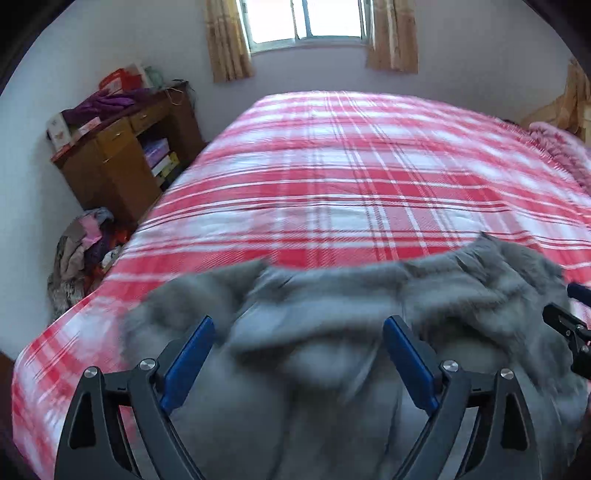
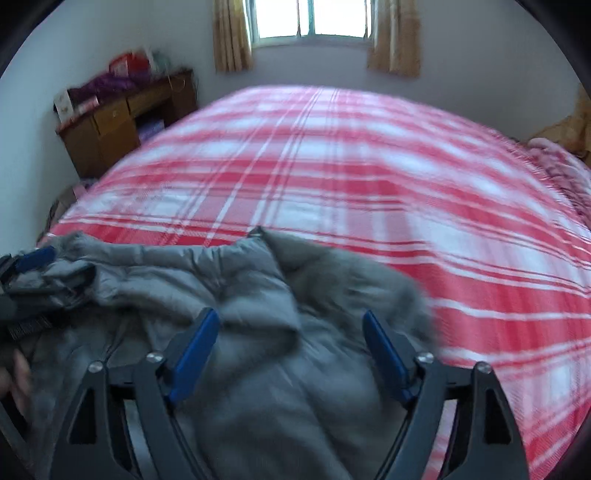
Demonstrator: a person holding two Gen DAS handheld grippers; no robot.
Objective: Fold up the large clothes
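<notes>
i have both tools over the near edge of the bed (image 1: 332,155), and i judge this to be the gap between two folds: neither tool has cloth in it. the left gripper (image 1: 299,328) stands wide open, its blue pads well apart with the grey padded coat (image 1: 332,354) lying under the gap, not pinched. the right gripper (image 2: 290,325) is the same, jaws spread wide over the coat (image 2: 236,280), nothing gripped. both views are smeared with motion, so fine detail of the cloth is lost to me.

the coat lies bunched on the near part of the red and white plaid bedspread, its fur-trimmed edge (image 1: 509,273) towards the far side and piled up on the right; the far part of the bed is bare of clothes. it does not look folded flat yet, so i reckon the job is early or midway.

next, i think i need to pick two matching edges, one per tool, come down on them, close, and carry them across evenly; the padding is thick and springy, so a shallow bite may slip.

counted: one coat on the bed, two grippers, one bed, one wooden desk (image 1: 122,155) at far left, one window (image 1: 306,18) with two curtains, one heap of clothes (image 1: 85,243) on the floor at left.
</notes>
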